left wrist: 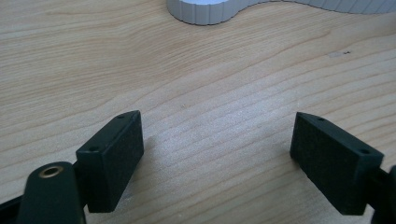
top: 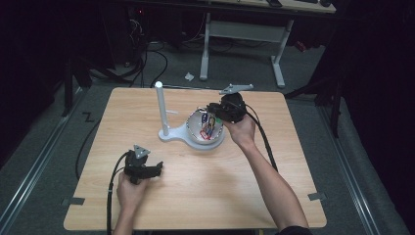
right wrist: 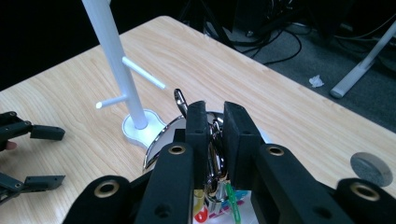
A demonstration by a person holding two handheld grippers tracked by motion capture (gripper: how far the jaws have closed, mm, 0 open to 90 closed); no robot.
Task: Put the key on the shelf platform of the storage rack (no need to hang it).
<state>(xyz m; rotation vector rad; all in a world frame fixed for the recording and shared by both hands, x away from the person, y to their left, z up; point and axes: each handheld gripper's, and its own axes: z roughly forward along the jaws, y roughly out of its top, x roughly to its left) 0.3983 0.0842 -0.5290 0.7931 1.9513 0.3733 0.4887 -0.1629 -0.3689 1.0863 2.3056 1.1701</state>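
A shiny metal bowl (top: pixel 195 119) sits in the round base of a white stand (top: pixel 161 107) with side pegs, at the table's middle. Several coloured clips (top: pixel 209 127) lie in the bowl. My right gripper (top: pixel 215 113) reaches into the bowl from the right. Its jaws (right wrist: pixel 215 126) are shut on a silver metal clip (right wrist: pixel 215 156), which sits just over the bowl (right wrist: pixel 161 140). A green clip (right wrist: pixel 232 200) hangs below it. My left gripper (top: pixel 157 169) rests low over the bare table at the front left. It stands open (left wrist: pixel 217 154) with nothing between its fingers.
The stand's post (right wrist: pixel 116 70) rises left of the bowl with two pegs pointing sideways. Its base edge (left wrist: pixel 205 11) lies just ahead of the left gripper. A grey round disc (right wrist: pixel 371 168) is set in the tabletop. Desk legs and cables stand beyond the table.
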